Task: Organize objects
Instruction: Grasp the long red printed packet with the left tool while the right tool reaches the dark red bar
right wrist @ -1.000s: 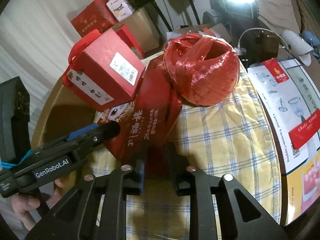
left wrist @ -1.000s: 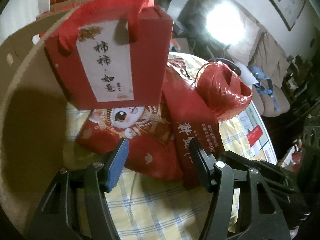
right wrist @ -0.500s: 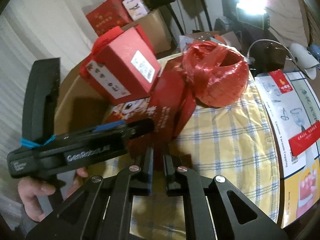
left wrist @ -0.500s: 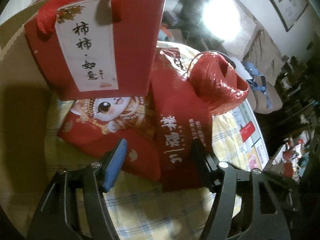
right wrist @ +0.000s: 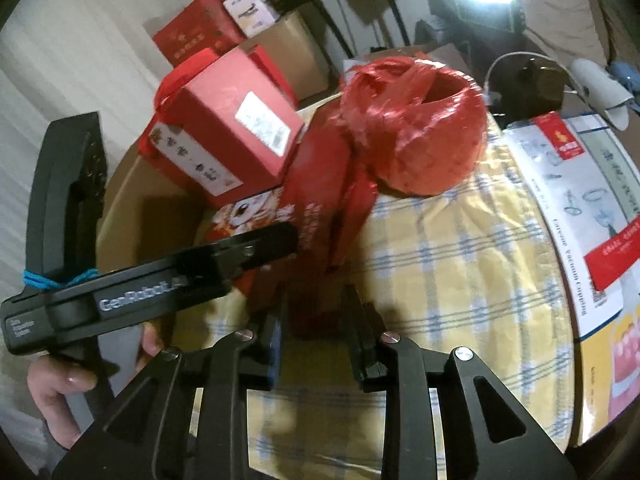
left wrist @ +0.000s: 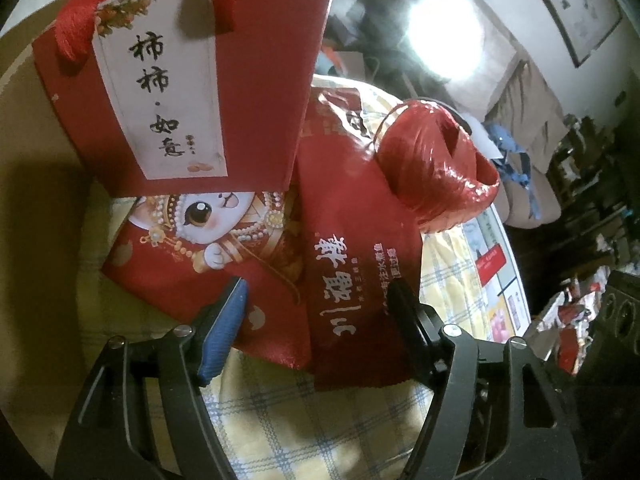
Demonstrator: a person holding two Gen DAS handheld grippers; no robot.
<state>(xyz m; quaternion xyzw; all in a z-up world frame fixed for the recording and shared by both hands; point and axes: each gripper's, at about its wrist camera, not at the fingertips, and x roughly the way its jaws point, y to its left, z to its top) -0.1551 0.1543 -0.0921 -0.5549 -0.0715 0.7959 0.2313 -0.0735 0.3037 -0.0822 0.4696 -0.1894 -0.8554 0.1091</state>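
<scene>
A red gift box (left wrist: 180,92) with a white label and cord handle leans on a red rabbit-print bag (left wrist: 208,248). Beside it a long red pouch (left wrist: 352,280) runs up to a ball of red plastic twine (left wrist: 432,172). My left gripper (left wrist: 318,286) straddles the bag and pouch. Its jaws are closing, and the pads rest over them without pressing. In the right wrist view the box (right wrist: 224,136), pouch (right wrist: 320,184) and twine (right wrist: 416,132) show again. My right gripper (right wrist: 316,300) has the pouch's near end between its opening jaws.
All of it lies on a yellow checked cloth (right wrist: 460,272). A cardboard wall (left wrist: 40,200) rises on the left. A printed carton (right wrist: 600,208) lies on the right. Boxes (right wrist: 296,52) stack at the back. A hand (right wrist: 60,400) holds the left gripper (right wrist: 280,240).
The left gripper has pushed forward over the rabbit bag and pouch. The right jaws pinched nearly together on the pouch's end, then parted again.
</scene>
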